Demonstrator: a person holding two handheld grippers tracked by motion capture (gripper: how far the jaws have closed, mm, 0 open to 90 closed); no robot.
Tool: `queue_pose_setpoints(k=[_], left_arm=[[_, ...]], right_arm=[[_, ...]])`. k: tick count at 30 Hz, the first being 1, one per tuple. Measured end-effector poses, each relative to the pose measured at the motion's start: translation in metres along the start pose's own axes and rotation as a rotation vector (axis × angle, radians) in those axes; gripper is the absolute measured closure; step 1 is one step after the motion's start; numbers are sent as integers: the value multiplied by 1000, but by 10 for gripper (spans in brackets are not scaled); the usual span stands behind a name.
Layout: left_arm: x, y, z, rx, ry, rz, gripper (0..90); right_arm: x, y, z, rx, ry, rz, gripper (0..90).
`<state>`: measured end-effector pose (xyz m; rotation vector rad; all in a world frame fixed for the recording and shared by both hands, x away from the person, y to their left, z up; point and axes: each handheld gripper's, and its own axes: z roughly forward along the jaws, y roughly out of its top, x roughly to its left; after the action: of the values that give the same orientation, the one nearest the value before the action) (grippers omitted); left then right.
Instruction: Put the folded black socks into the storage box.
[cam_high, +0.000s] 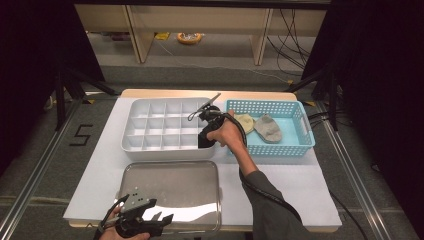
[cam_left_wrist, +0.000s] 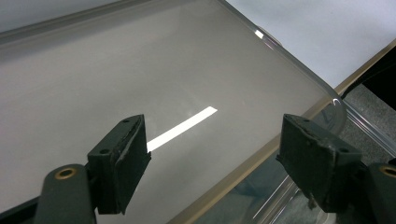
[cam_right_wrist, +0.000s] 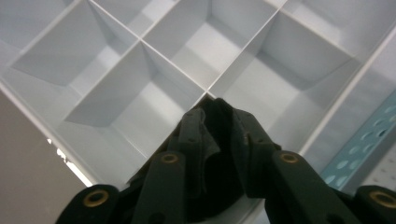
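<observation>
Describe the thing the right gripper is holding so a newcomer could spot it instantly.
Start at the white divided tray mid-table, left of the blue basket. At the tray's near right corner, the right gripper has its jaws shut on a black sock hanging into a compartment. The two socks in the basket are beige and grey; this one's black.

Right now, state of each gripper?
Left gripper: open, holding nothing, over the metal tray.
Right gripper: shut on a black sock, above the white divided organizer.
</observation>
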<state>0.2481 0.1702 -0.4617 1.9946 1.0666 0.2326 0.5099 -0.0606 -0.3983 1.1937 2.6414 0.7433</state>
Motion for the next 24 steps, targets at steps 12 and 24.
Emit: queue_pose_setpoints(k=[12, 24], left_arm=[[2, -1, 0, 0, 9, -4, 226], [1, -2, 3, 2, 6, -33, 222]], right_arm=[[-15, -11, -36, -134, 64, 70, 402], [-48, -28, -64, -201, 25, 103, 279]])
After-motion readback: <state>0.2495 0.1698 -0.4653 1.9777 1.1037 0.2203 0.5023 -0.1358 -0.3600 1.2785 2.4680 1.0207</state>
